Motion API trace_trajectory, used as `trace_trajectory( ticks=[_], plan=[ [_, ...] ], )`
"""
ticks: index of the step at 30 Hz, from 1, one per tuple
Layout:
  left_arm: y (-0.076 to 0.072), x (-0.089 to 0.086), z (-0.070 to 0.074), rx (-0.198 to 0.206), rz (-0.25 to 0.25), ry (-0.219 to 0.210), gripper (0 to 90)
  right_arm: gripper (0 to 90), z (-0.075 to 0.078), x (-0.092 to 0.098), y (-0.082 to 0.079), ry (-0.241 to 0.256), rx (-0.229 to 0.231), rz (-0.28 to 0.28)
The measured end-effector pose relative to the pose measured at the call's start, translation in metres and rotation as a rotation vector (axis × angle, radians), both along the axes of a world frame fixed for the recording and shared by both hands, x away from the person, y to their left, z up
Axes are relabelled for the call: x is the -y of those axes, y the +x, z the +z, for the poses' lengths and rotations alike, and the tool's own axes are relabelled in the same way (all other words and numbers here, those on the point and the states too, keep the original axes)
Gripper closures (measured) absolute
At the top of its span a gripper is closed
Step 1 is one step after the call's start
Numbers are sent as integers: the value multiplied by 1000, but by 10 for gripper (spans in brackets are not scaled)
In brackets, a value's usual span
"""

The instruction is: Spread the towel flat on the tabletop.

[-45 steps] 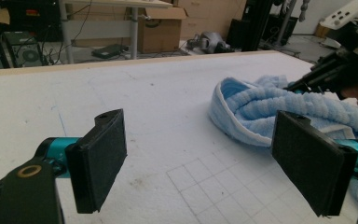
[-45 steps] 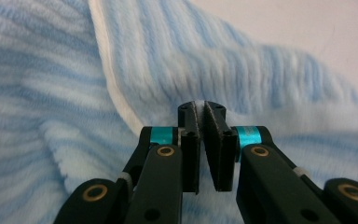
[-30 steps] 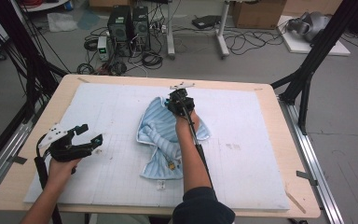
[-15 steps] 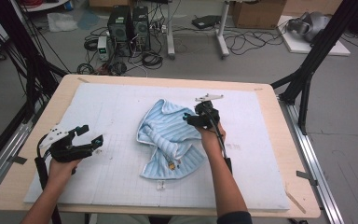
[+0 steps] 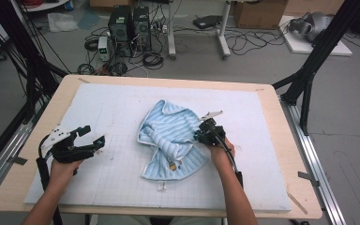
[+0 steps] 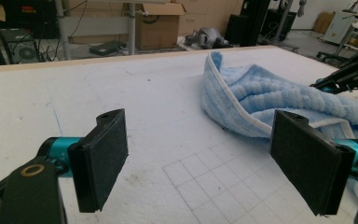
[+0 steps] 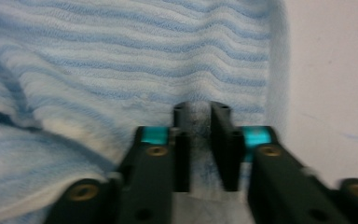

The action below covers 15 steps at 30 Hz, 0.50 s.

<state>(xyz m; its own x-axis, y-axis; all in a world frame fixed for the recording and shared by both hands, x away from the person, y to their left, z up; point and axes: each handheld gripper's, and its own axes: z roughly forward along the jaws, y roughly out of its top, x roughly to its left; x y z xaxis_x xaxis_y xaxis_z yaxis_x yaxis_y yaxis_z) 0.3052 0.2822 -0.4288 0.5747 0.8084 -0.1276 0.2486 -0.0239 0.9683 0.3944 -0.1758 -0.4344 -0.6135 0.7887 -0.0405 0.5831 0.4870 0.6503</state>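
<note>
The right claw [image 5: 202, 136] pinches the ribbed blue towel's [image 5: 173, 140] right edge; the left claw [image 5: 91, 139] hangs wide over bare white foam.

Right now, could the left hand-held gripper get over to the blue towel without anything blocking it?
Probably yes. The left hand-held gripper is open, and bare white mat lies between it and the blue towel. The right hand-held gripper pinches the towel's far edge.

text: none legible | labels: none | numbers: none | signs: none
</note>
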Motion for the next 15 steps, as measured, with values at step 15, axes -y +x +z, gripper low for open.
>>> trace_trajectory(
  ticks=[15],
  plan=[
    [0, 5, -2, -17, -29, 6, 231, 825, 39, 31, 47, -81, 257, -416]
  ],
)
